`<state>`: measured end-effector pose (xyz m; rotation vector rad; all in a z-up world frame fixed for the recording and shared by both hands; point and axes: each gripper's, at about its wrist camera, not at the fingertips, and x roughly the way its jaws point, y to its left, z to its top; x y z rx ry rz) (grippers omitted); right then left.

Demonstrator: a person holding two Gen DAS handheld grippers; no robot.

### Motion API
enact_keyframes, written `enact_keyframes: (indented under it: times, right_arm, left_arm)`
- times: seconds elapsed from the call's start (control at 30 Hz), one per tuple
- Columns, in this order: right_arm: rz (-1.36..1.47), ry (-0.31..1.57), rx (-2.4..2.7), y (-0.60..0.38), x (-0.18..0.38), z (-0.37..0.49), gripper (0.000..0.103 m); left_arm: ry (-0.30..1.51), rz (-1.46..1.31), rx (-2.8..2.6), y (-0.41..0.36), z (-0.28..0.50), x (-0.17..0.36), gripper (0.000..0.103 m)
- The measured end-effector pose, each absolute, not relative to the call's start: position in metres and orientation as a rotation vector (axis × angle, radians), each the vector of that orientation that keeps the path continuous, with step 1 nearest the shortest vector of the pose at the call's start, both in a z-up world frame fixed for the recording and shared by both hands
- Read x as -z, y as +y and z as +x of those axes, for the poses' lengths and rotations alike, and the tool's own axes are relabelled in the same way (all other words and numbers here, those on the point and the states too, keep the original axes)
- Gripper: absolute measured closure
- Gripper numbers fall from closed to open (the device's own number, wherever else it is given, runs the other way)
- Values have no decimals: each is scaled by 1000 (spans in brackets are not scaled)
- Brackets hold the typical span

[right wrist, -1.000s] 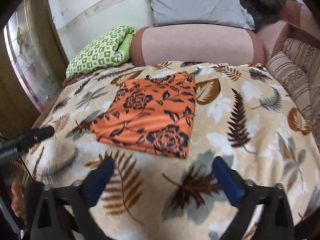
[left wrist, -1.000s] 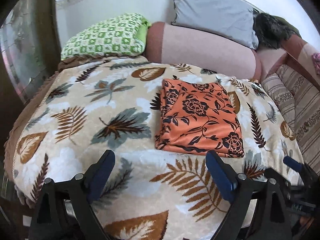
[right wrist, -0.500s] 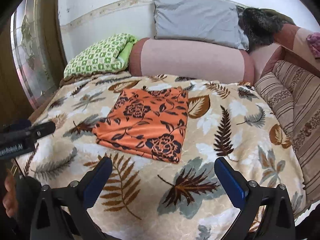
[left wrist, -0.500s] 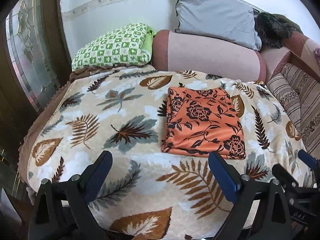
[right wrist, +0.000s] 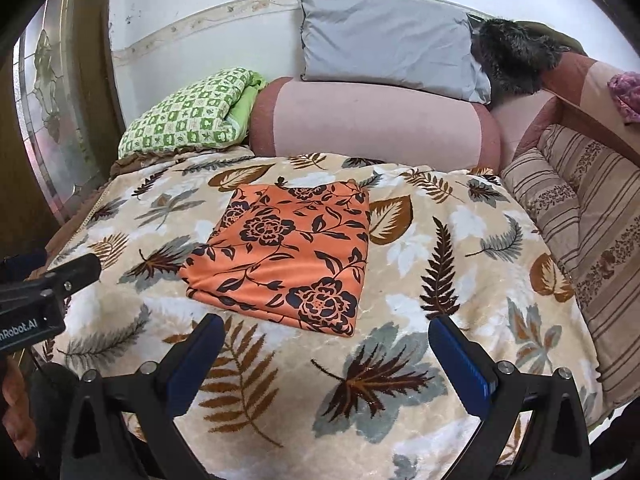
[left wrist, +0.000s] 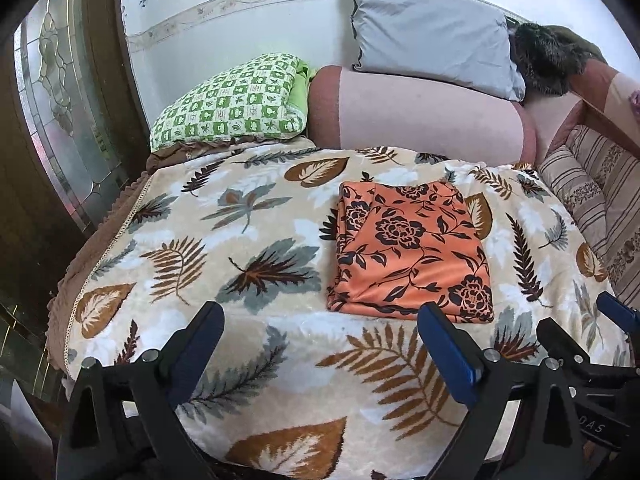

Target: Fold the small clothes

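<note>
**Both grippers hanging open, folded cloth lying past the fingertips**

Left gripper [left wrist: 320,344] is held low over the near edge of the bed, pointing forward along the leaf-print blanket [left wrist: 208,248]. Its blue-padded fingers [left wrist: 448,352] are spread wide with nothing between them. Right gripper [right wrist: 326,356] sits in pretty much the same pose, jaws wide apart and holding nothing.

The orange floral cloth [left wrist: 408,248] is folded into a neat rectangle and lies flat on the blanket. From the left gripper it's just beyond the right fingertip, not touching it. From the right gripper it sits ahead of the fingers, a bit toward the left finger, clear of both.

No containers here. Further ahead of the fingers there's a green checked pillow [right wrist: 192,116], a pink bolster [right wrist: 372,120] and a grey cushion [right wrist: 384,44] leaning on the wall.
</note>
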<state>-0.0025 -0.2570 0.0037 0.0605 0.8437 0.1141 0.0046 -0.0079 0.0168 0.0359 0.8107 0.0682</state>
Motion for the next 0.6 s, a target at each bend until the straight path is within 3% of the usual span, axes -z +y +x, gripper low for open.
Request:
enact_keyframes:
  times: [0.6]
  right_arm:
    - [49,828,-107,-261,-8,15,0]
  left_arm:
    - [792,38,-13,-15,19,-23,5]
